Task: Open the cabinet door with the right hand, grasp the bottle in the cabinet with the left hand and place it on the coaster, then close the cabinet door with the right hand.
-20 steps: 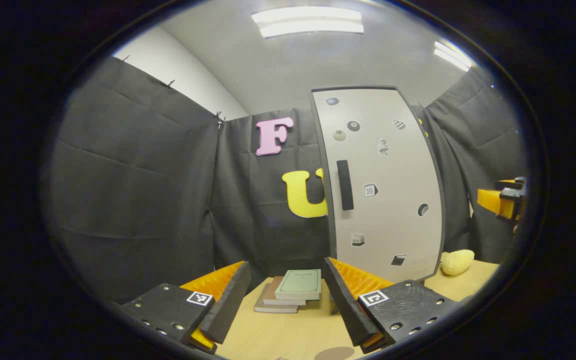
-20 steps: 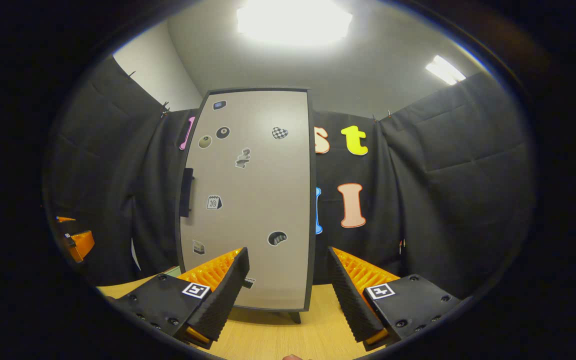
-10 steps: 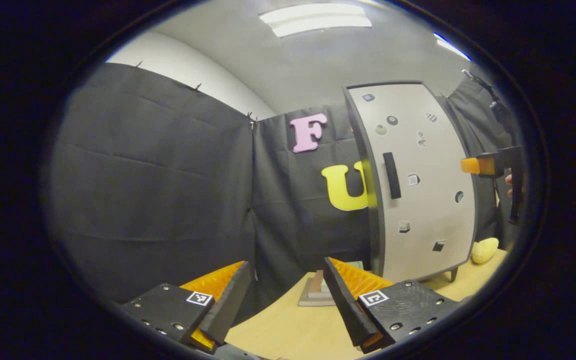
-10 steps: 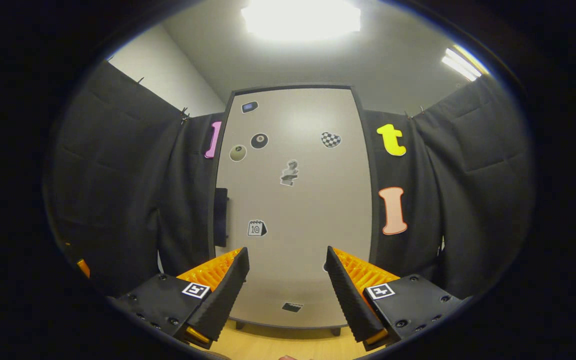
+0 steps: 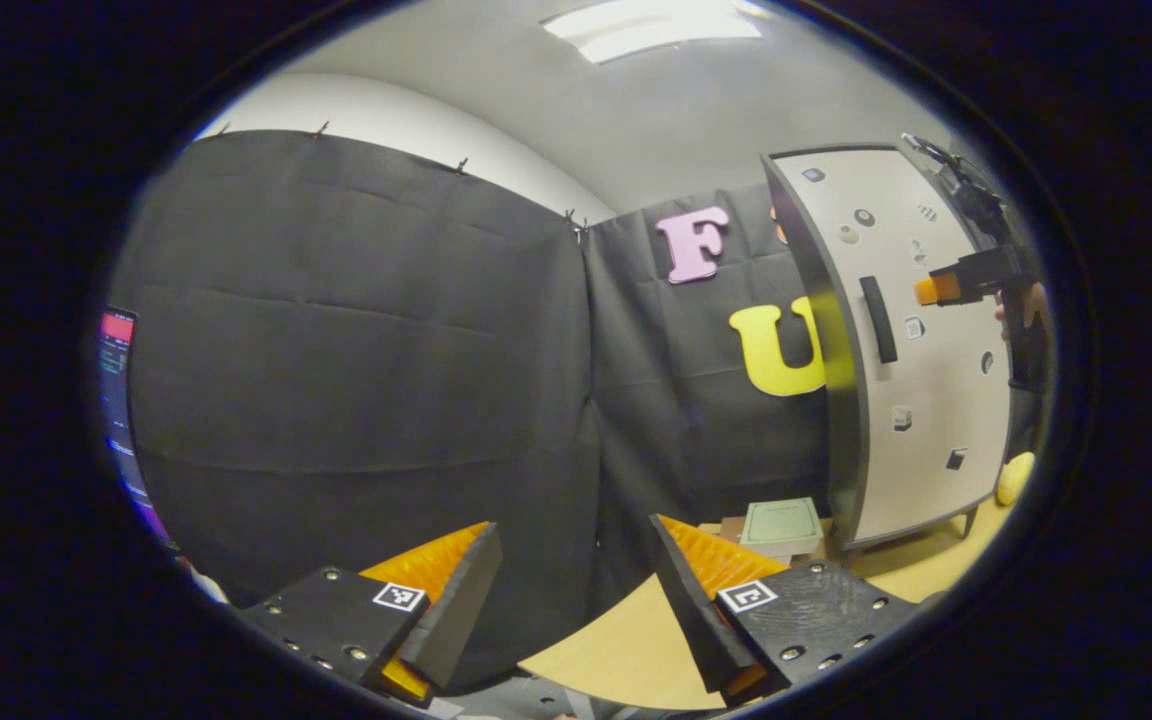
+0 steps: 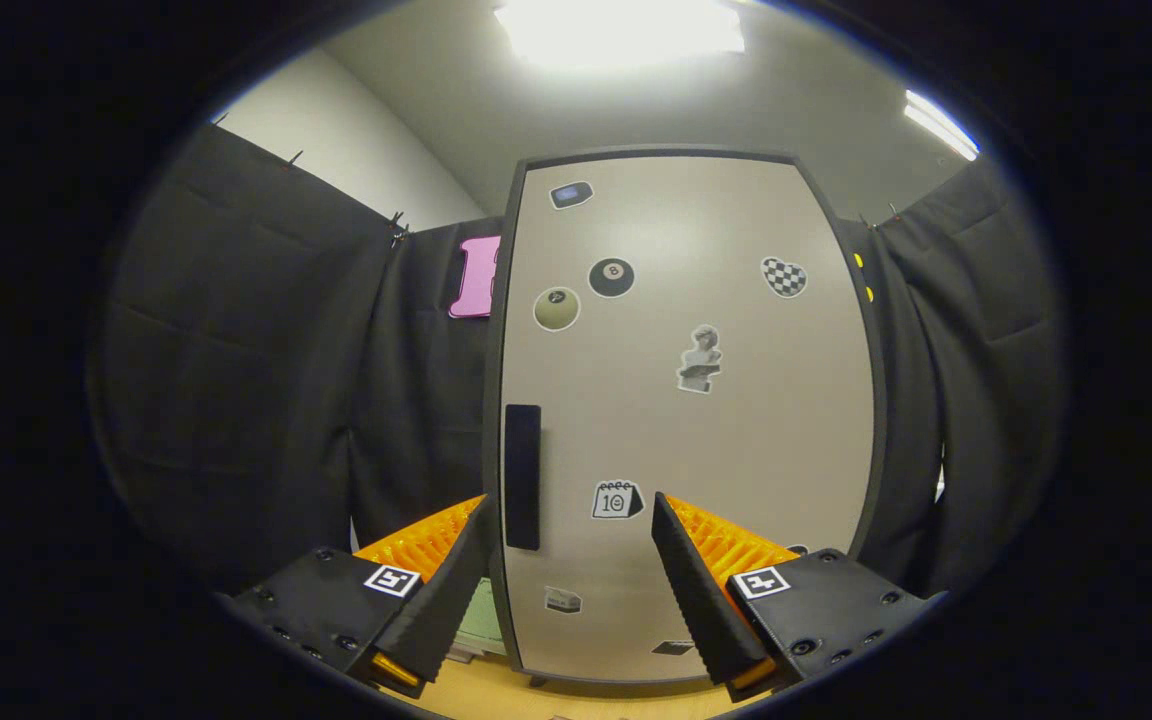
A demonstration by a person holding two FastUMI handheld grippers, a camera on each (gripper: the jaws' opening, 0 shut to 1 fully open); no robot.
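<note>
Right gripper gaping wide, aimed at the closed cabinet door; left gripper wide too, over the wooden table left of it.

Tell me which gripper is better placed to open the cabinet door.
Right. The right gripper faces the cabinet door with open fingers near the black handle; the left gripper points at the booth wall.

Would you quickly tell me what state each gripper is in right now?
Left gripper: open, holding nothing.
Right gripper: open, holding nothing, facing the cabinet door.
</note>
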